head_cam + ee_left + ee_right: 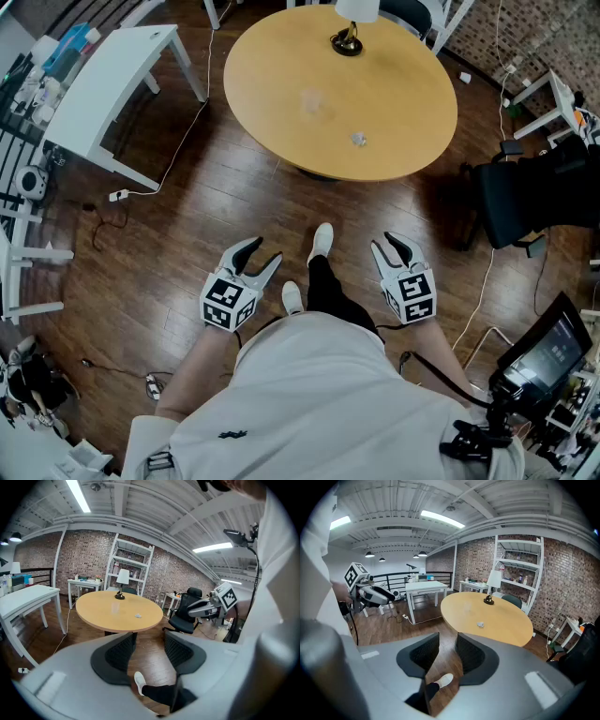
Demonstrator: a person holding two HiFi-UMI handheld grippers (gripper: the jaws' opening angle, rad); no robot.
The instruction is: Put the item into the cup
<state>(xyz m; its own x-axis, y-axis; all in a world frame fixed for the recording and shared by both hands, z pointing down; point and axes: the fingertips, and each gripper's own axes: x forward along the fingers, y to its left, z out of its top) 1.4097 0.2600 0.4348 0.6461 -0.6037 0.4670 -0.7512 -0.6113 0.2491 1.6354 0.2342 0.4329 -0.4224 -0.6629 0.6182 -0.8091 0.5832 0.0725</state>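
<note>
So I was standing back from the round light-wood table (394,141) with both grippers down by my legs, well apart from anything I needed. My left gripper (265,249) had its fingers spread with nothing between them but floor and my white shoe (321,242). My right gripper (384,242) was the same, spread and empty.

The small pale crumpled item (358,140) sat on the tabletop near my edge. The clear plastic cup (312,101) stood further in, apart from it. I couldn't make out what the item actually was.

What worried me was the cup. It was so see-through I could barely pick it out against the wood, and it looked light, so a misjudged reach would probably tip it or shove it away. The item was tiny too, so closing on it slightly off-centre could flick it across the table or onto the floor. The black-based lamp with the white shade (349,37) at the far side looked out of harm's way.
</note>
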